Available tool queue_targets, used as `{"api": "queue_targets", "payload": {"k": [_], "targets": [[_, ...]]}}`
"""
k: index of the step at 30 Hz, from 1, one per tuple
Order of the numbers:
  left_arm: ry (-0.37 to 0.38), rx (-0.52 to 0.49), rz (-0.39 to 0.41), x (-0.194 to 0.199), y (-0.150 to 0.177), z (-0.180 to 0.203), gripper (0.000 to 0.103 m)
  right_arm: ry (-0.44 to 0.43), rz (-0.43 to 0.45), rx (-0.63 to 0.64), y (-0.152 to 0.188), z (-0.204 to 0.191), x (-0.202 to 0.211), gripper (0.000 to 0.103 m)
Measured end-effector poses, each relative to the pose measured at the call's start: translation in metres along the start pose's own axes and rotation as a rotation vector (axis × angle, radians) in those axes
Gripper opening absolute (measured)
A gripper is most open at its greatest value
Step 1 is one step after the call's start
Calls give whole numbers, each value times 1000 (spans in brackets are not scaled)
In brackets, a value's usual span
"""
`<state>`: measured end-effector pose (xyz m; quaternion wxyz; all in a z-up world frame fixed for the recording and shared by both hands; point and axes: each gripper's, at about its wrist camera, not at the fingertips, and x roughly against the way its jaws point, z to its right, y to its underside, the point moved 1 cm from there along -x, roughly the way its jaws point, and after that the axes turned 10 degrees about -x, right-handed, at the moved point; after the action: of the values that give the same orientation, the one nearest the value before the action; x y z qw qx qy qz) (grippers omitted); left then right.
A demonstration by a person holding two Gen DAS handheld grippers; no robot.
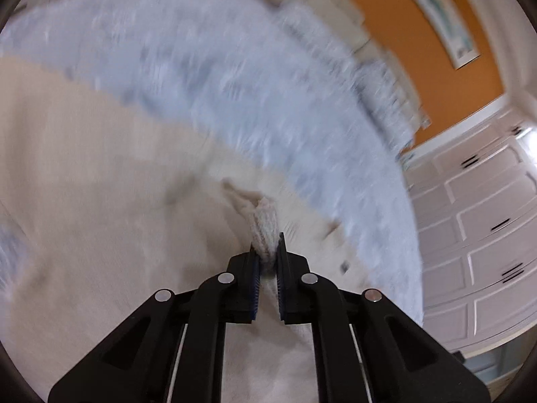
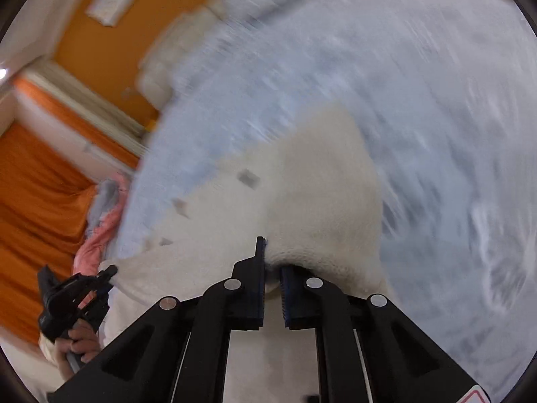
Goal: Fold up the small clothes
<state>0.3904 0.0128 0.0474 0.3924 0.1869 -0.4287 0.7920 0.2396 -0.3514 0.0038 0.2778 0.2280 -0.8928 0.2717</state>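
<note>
Left wrist view: left claw [image 1: 266,255] pinching cream garment [image 1: 100,201] over bed [image 1: 201,67]; right claw [image 2: 272,262] likewise clamped on fabric. Best carried level, edges matched, laid down smoothly.

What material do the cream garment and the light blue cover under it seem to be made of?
The cream garment looks like soft fleece or terry: where the left tool pinches it, the surface shows a nubby, looped, matte pile. The right tool grips another fuzzy edge of it. The light blue cover seems to be a shaggy plush fabric with streaky fibres, though motion blur leaves this uncertain.
</note>
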Motion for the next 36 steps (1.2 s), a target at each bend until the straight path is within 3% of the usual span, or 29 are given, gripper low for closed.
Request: {"api": "queue_targets", "payload": {"k": [2,3,6,7,8,10,11,12,13,17,20,23,25,28,30,32,33,36], "targets": [[-23,-5,22,8,-3,-11,8,-26,22,55,3,-10,6,8],[-50,-4,2,3,2,-21,8,19,12,89,8,-6,-5,7],[-163,31,-150,-37,36,-57,7,209,-135,21,24,46,-57,5],[-186,41,-177,-46,49,-67,7,179,-108,9,25,48,-52,5],[-168,33,-135,-41,53,-68,8,163,-81,7,24,42,-43,5],[-176,11,-127,-40,53,-65,8,107,-8,37,24,27,-25,5],[-180,6,-130,-41,51,-63,8,147,-9,64,26,29,-29,5],[-182,1,-130,-42,50,-62,9,217,-74,76,29,37,-45,6],[-181,2,-133,-41,50,-61,9,232,-118,69,31,45,-53,4],[-162,-4,-141,-43,50,-68,9,227,-26,82,29,25,-18,13],[-163,-15,-126,-44,57,-72,9,239,46,150,35,0,-5,14],[-179,2,-118,-45,57,-69,9,275,-5,246,30,-15,-31,10],[-171,17,-124,-43,57,-71,10,411,-60,244,26,10,-60,5],[-133,46,-132,-34,54,-77,10,377,-53,177,22,21,-55,1],[-92,90,-90,-14,50,-86,17,404,-16,205,29,7,-38,15],[-94,135,-22,14,42,-107,31,396,4,267,39,-4,-19,16],[-114,163,9,30,36,-124,41,380,0,309,50,-12,-11,18],[-219,257,94,77,16,-189,45,362,-30,387,77,-21,4,28]]}}
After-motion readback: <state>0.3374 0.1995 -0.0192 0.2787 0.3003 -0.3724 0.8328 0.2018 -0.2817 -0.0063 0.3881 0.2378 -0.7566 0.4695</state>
